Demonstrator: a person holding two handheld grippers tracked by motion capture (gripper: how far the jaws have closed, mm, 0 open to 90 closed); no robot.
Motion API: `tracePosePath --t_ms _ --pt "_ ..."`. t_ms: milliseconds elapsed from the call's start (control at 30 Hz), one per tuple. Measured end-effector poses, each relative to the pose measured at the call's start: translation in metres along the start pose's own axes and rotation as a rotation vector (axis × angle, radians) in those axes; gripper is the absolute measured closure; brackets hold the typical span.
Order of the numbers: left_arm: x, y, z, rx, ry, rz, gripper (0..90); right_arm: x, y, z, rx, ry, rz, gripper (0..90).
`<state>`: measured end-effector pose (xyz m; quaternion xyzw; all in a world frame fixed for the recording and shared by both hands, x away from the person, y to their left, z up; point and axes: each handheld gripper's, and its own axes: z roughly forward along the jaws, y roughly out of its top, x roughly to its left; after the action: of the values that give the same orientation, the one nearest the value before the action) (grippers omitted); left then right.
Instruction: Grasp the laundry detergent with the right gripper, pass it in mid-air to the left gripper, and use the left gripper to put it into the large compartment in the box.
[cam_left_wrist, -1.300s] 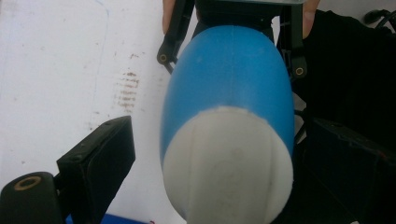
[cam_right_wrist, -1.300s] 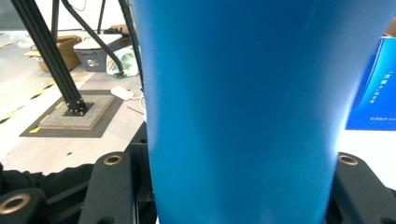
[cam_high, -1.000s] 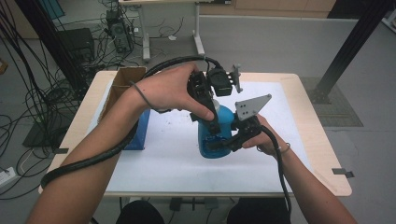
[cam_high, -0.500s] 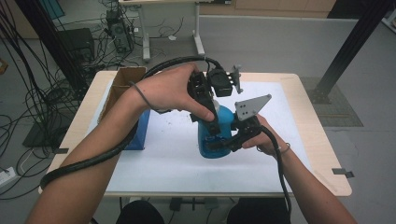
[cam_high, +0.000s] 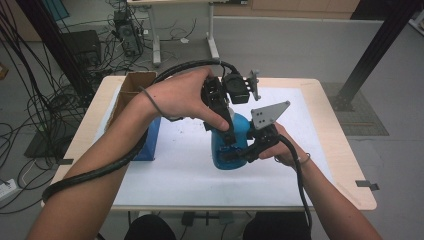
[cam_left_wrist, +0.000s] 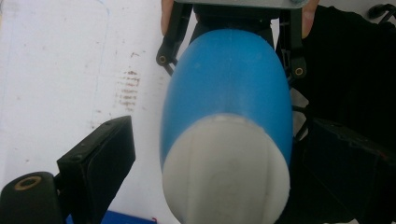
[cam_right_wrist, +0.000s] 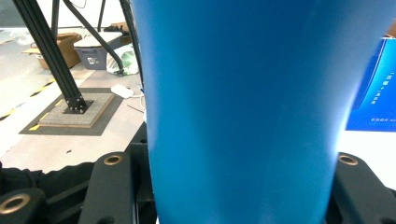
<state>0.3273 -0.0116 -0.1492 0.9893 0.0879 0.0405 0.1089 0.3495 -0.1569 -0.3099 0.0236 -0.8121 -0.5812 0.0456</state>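
A blue bottle (cam_high: 241, 131) with a white cap (cam_left_wrist: 226, 172) stands upright on the white sheet (cam_high: 175, 170) in the middle of the table. My right gripper (cam_high: 232, 155) comes in level from the right and is shut on the bottle's lower body (cam_right_wrist: 243, 102); its jaws press on both sides. From above, my left gripper (cam_high: 226, 129) points down over the bottle's top. In the left gripper view its jaws flank the cap, and a strip of white sheet shows between the left-hand jaw and the cap. The right gripper (cam_left_wrist: 231, 60) appears there farther down the bottle.
A blue box (cam_high: 150, 142) lies on the table left of the bottle, and an open cardboard box (cam_high: 132, 85) stands at the back left corner. Brown smudges (cam_left_wrist: 128, 88) mark the sheet. Cables and black frame posts surround the table on the floor.
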Motion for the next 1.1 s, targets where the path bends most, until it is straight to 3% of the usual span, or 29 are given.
tracePosePath --t_ms 467,1100 --pt "-0.0005 0.0029 0.0012 0.014 -0.005 0.009 11.1 -0.0006 0.0016 0.0025 0.005 0.009 -0.003 44.0" --pt "-0.003 0.01 0.0058 0.06 -0.003 0.051 17.7 0.0008 0.002 0.0028 0.003 0.017 -0.013 44.0"
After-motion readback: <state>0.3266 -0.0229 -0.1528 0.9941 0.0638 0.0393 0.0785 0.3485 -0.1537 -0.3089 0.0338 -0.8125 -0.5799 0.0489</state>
